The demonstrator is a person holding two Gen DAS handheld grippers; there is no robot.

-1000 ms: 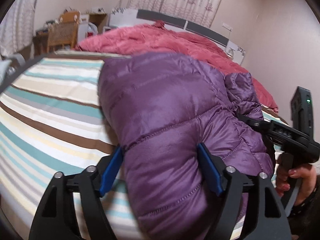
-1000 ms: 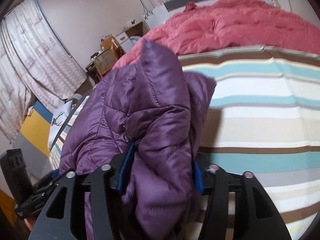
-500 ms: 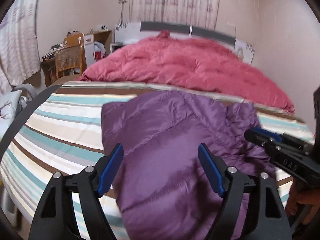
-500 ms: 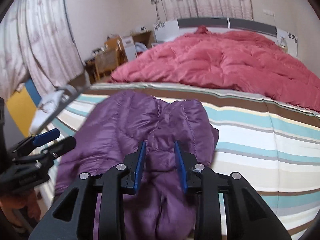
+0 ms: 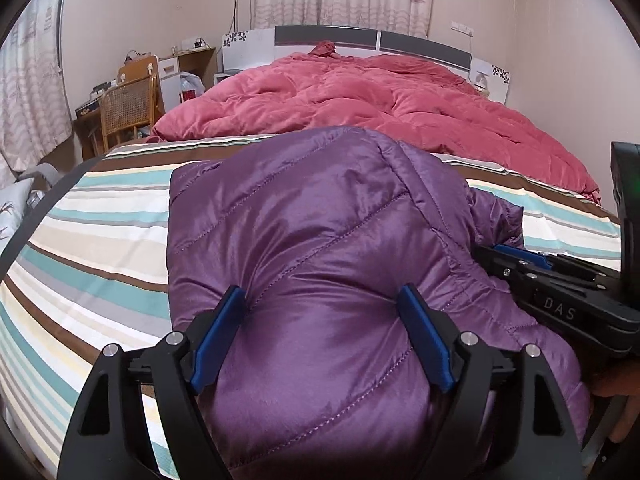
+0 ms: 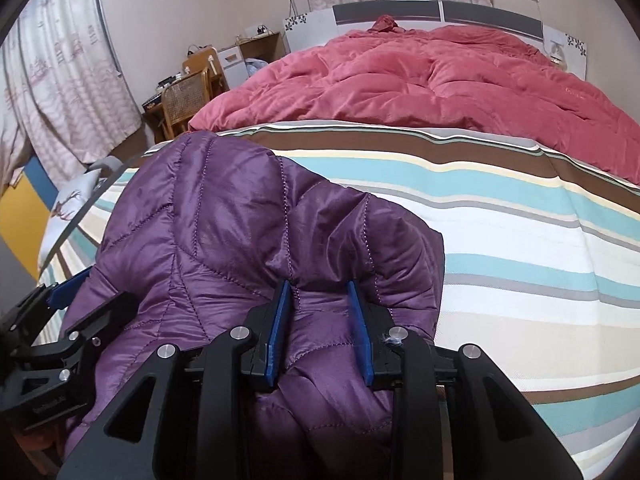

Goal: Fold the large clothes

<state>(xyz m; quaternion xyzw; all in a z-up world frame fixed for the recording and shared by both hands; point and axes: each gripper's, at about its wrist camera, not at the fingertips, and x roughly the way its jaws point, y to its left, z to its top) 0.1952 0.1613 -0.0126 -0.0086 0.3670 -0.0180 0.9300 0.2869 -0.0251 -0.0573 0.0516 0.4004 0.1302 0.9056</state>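
A quilted purple jacket (image 5: 320, 220) lies bunched on the striped bed sheet (image 5: 100, 240), its near edge raised toward me. My left gripper (image 5: 320, 292) has a thick bulge of the jacket between its blue pads, which dent the fabric; its jaws are opening. My right gripper (image 6: 319, 284) is pinched narrow on a fold of the jacket (image 6: 208, 220) at its right side. Each gripper shows in the other view: the right gripper (image 5: 520, 264) at the jacket's right edge, the left gripper (image 6: 88, 296) at its left edge.
A red duvet (image 5: 380, 96) covers the far half of the bed up to the headboard (image 5: 328, 36). A cane chair (image 5: 128, 108) and a cluttered desk stand at the far left beside curtains. A person's hand (image 5: 612, 384) holds the right gripper's handle.
The jacket, held up high a second ago, has come down onto the sheet. Both grippers pulled back and tilted. The right jaws narrowed onto a fold.
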